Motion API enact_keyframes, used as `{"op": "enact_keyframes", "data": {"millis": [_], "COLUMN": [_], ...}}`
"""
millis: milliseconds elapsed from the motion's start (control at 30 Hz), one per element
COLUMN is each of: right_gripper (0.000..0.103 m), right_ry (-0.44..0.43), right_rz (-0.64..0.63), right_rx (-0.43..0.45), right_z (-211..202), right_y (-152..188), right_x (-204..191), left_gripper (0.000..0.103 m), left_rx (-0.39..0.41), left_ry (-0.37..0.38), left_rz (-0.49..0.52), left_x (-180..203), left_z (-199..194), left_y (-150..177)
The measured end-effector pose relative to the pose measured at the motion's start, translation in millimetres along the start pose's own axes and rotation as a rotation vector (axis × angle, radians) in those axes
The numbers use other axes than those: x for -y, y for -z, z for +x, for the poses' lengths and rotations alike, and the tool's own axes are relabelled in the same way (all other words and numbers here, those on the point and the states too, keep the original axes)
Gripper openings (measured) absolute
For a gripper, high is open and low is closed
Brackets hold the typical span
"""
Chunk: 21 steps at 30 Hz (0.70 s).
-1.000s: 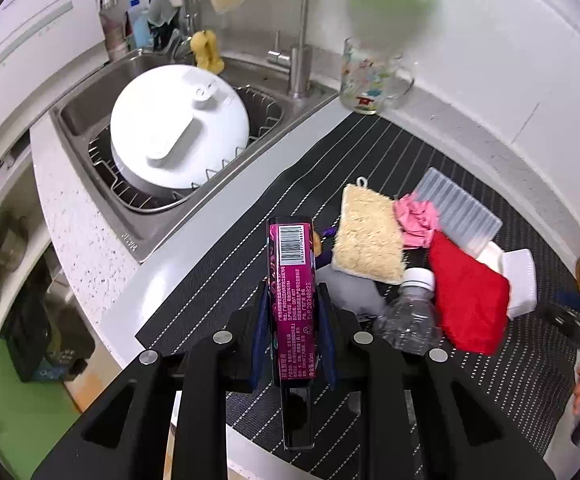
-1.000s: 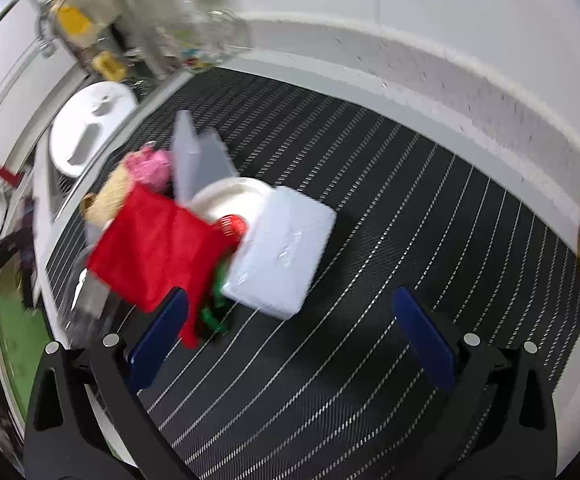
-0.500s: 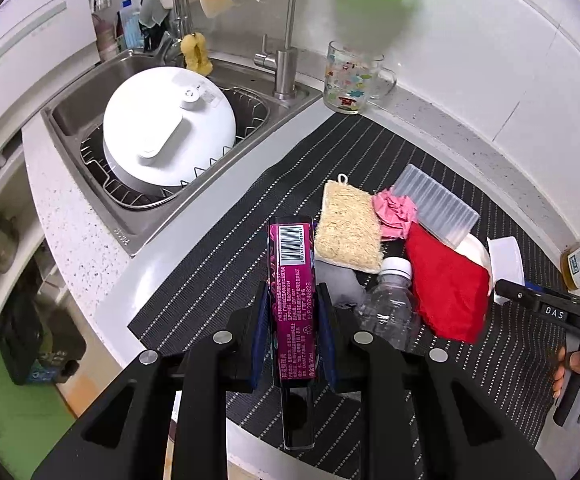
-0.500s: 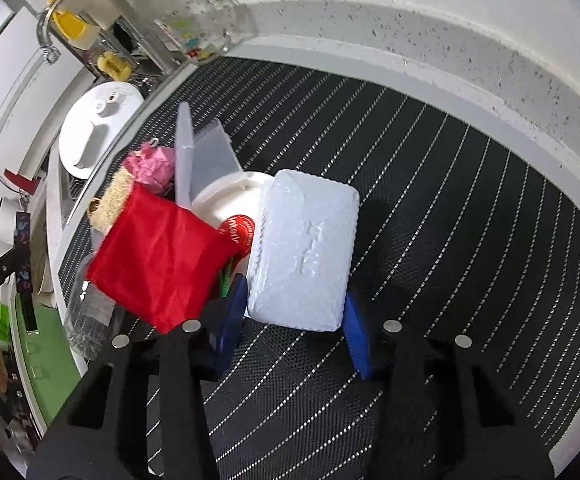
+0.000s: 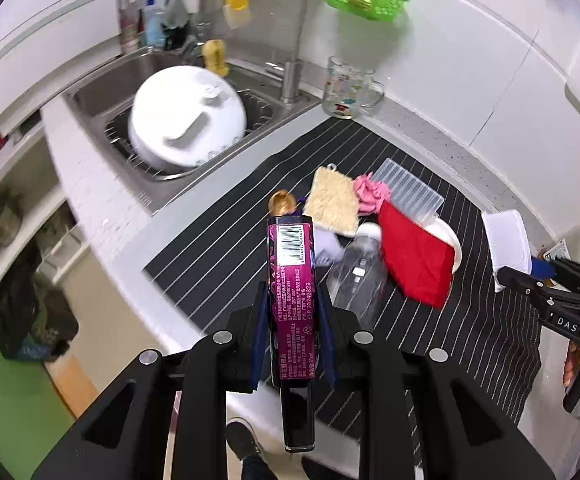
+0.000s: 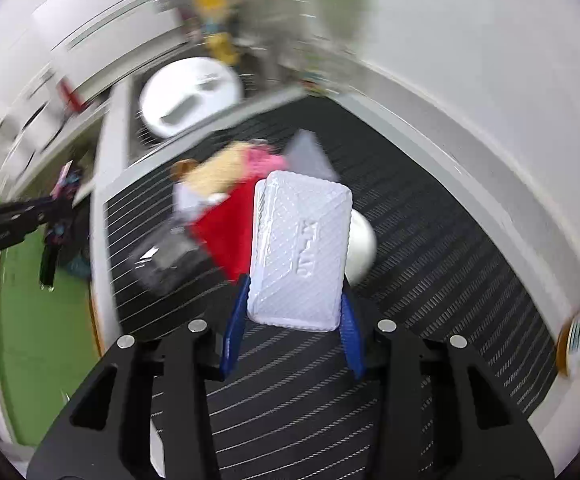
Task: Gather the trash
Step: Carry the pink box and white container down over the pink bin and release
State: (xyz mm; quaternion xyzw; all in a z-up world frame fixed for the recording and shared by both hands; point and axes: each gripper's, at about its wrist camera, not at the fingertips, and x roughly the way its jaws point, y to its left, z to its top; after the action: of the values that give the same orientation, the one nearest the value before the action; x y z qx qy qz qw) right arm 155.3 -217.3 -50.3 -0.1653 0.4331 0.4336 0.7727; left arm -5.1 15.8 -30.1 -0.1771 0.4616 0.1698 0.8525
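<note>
The left gripper (image 5: 291, 320) is squeezed tight on a thin purple box (image 5: 291, 280). The box stands up between the blue pads, out past the front edge of the surface (image 5: 102, 216), with the floor showing under it. It was held just like this a second ago.

Next along, on the striped mat (image 5: 226, 236), the rest of the pile waits: a scratchy sponge (image 5: 333, 200), a clear bottle (image 5: 357, 272) lying on its side, a pink rag (image 5: 369, 195), a red cloth (image 5: 413, 256) and a ribbed clear lid (image 5: 407, 192). None of them are picked up yet.

The right gripper (image 6: 291, 312) is where the change is. A second ago it was wide open above the pile. Now its jaws are closing on a white bumpy box (image 6: 299, 252), and the blue pads press both of its sides. The box is off the mat, up in the air over the red cloth, where before it lay on the white plate (image 6: 363, 240).

So both hands now hold a piece of trash. I think the next job is to carry both pieces to a bin. No bin can be seen clearly here.
</note>
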Motion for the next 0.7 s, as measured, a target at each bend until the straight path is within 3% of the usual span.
{"op": "enact_keyframes", "data": {"millis": [200, 367, 567, 700], "right_gripper": [0.041, 0.041, 0.041, 0.040], "right_ry": [-0.116, -0.217, -0.303, -0.322], "right_rz": [-0.195, -0.308, -0.378, -0.411], "right_rx": [0.038, 0.028, -0.032, -0.086], "right_z": [-7.2, 5.8, 39.3, 73.8], "right_y": [-7.3, -5.0, 13.4, 28.3], "right_x": [-94.7, -184.3, -293.5, -346.1], "left_gripper": [0.023, 0.023, 0.023, 0.023], "left_rx": [0.025, 0.043, 0.029, -0.002], "left_ry": [-0.055, -0.113, -0.151, -0.157], "left_rz": [-0.089, -0.190, -0.285, -0.336], "left_x": [-45.4, -106.9, -183.0, -226.9], "left_z": [-41.4, -79.0, -105.6, -96.2], "left_y": [41.7, 89.9, 155.0, 188.7]}}
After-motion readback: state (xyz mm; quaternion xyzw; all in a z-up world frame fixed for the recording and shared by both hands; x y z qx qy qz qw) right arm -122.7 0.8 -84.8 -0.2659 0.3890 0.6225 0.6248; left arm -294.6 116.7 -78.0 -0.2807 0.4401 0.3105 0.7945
